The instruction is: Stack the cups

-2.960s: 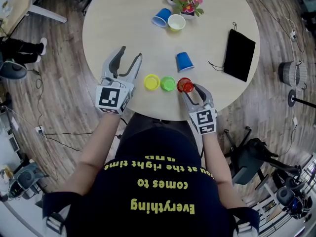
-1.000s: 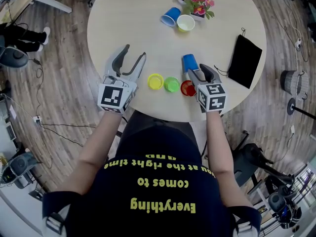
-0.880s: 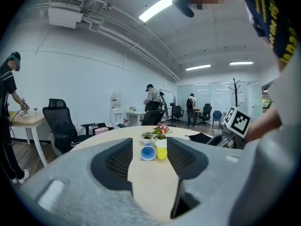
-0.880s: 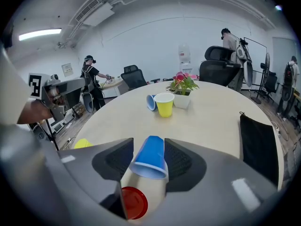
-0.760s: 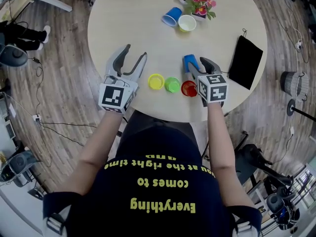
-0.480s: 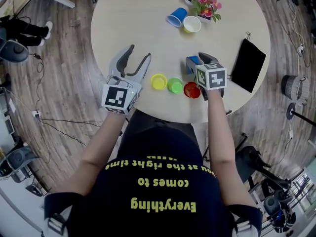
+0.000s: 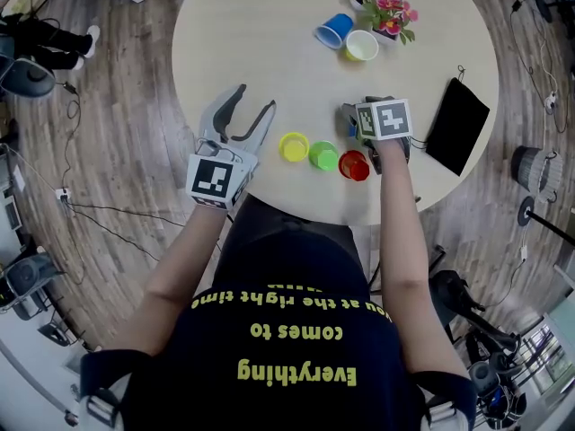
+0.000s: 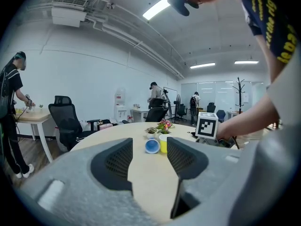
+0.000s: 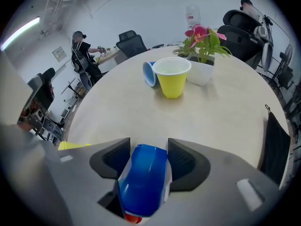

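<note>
An upside-down blue cup (image 9: 143, 180) stands between the jaws of my right gripper (image 9: 148, 143), which points steeply down over it. Its jaws have just been opening; the pads (image 9: 112, 160) flank the cup without clearly pressing it. In the head view that gripper (image 7: 375, 124) covers most of this cup. Just in front sit a red cup (image 7: 354, 165), a green cup (image 7: 322, 155) and a yellow cup (image 7: 293, 146) in a row. My left gripper (image 7: 254, 100) hovers open and empty at the left.
At the far side, a second blue cup (image 7: 333, 30) lies on its side next to an upright yellow cup (image 7: 362, 45) and a potted plant (image 7: 391, 14). A black pouch (image 7: 457, 126) lies at the right. The round table's edge (image 7: 296, 206) is close to the person's body.
My right gripper left the red cup, swung over the upside-down blue cup, tilted downward and sank around it. The left gripper stayed where it was.
</note>
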Demonstrator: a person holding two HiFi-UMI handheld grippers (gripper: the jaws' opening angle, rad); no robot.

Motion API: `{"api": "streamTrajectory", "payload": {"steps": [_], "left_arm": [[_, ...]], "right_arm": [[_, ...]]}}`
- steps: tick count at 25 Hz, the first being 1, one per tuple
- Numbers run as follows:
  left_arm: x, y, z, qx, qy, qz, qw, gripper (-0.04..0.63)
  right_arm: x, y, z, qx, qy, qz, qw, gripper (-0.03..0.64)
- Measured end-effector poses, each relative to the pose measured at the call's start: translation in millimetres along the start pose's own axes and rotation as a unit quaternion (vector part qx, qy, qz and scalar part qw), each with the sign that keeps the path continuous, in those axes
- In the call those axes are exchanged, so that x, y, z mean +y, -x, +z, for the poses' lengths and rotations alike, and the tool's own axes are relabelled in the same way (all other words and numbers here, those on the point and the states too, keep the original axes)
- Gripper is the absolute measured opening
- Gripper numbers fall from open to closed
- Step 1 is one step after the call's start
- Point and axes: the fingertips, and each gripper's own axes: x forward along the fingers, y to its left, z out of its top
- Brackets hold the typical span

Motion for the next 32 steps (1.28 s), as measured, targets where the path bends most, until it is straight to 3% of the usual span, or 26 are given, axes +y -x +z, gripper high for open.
{"api": "streamTrajectory", "payload": {"steps": [4, 13, 19, 25, 32], "left_arm": [[4.0, 1.8, 0.0, 0.001, 0.000, 0.005, 1.0000, 0.236], [0.6, -2.4, 3.3, -0.004, -0.002, -0.001, 1.0000, 0.236], [-4.8, -5.5, 6.1, -0.006, -0.004, -0.009, 0.9999, 0.236], [-9.0, -6.9, 7.0, -0.006, -0.007, -0.014, 0.9999, 0.236], [-8.8, -4.1, 6.9, -0.005, -0.009, -0.013, 0.9999, 0.236]], "right_arm": [[1.3, 1.3, -0.7, -0.001, -0.003, 0.001, 1.000, 0.246], [5.0, 28.7, 14.0, -0.065, -0.002, 0.014, 0.998, 0.227], [5.9, 53.9, 27.0, -0.151, 0.028, 0.001, 0.988, 0.225], [-1.1, 53.1, 25.5, -0.203, 0.041, -0.012, 0.978, 0.224], [1.2, 56.5, 11.1, -0.219, 0.051, -0.022, 0.974, 0.219]]}}
